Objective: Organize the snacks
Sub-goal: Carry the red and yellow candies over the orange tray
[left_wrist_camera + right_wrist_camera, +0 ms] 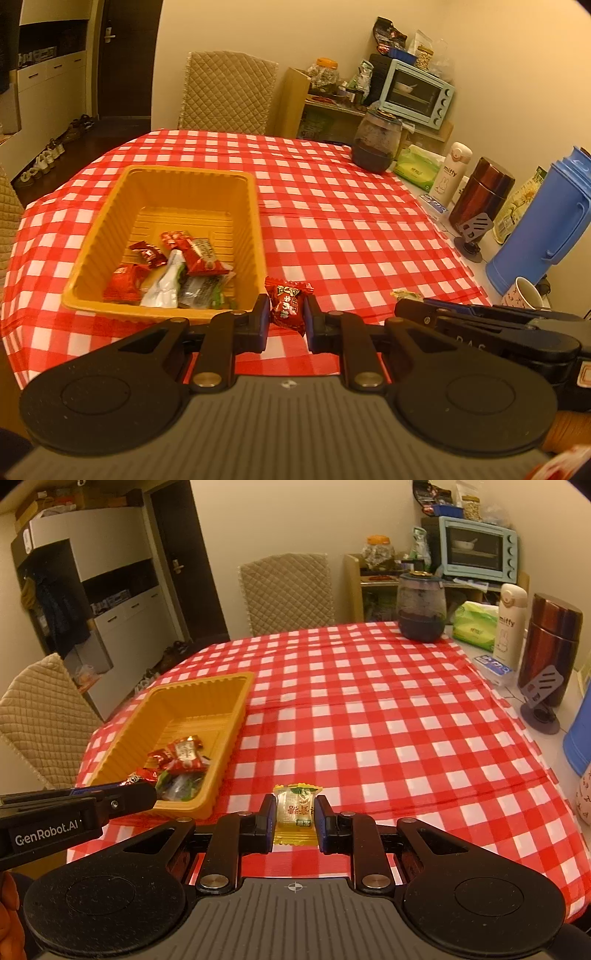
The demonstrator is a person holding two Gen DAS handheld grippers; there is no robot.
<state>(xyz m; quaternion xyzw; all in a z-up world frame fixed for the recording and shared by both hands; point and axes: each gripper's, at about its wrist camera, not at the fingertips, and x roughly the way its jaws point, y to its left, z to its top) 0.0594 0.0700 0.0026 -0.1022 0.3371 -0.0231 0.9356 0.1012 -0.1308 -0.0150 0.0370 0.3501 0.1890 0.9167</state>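
**A:** What's on the table, biggest first?

**B:** The table with the red-and-white checked cloth (351, 229) fills most of both views. A yellow plastic tray (110, 229) sits on its left part, and a pile of wrapped snacks (173, 273) lies in the near end of it, mostly red wrappers plus a silver one and something green.

**A:** And off to the side?

**B:** Along the right edge there's a blue jug (543, 225), a brown metal flask (480, 195), a dark glass jar (376, 144), a white Miffy bottle (452, 173) and a green tissue pack (417, 166). A blue toaster oven (417, 92) stands on the shelf behind, and a quilted chair (229, 92) is at the far end.

**A:** Grippers?

**B:** The left gripper (287, 314) is closed narrow on a red wrapped candy (286, 304), pinched upright between both pads, just right of the tray's near corner. I can't tell if the candy touches the cloth.

**A:** The other one?

**B:** The right gripper (294, 818) is clamped on a yellow-edged candy with a clear front (295, 812), held over the cloth to the right of the tray. The two grippers sit near each other, and each one's body pokes into the other's view.
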